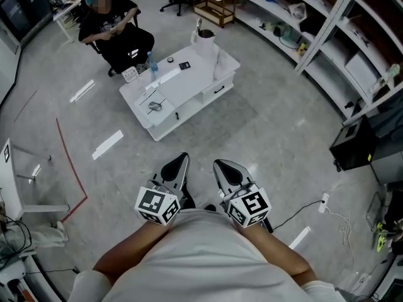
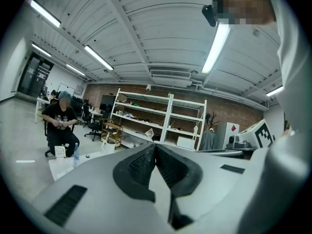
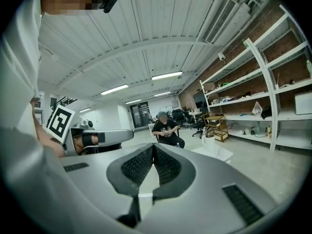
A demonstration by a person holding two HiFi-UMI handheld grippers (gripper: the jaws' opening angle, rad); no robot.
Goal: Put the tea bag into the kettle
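Kettle (image 1: 205,41) well away on counter (image 1: 189,83), so holds left tongs (image 1: 181,159) and right tongs (image 1: 221,166) closed, empty, level, nothing within reach.

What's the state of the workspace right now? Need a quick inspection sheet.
Surface: low white table, well ahead of the grippers.
Job's things: white kettle on the table's far corner; tea bag not made out.
Clutter: bottle and small items on the table.
Grippers: left gripper and right gripper both shut, empty, close to the body.
Cables: black cable runs to a power strip on the floor.
Surroundings: seated person behind the table; shelving on the right.
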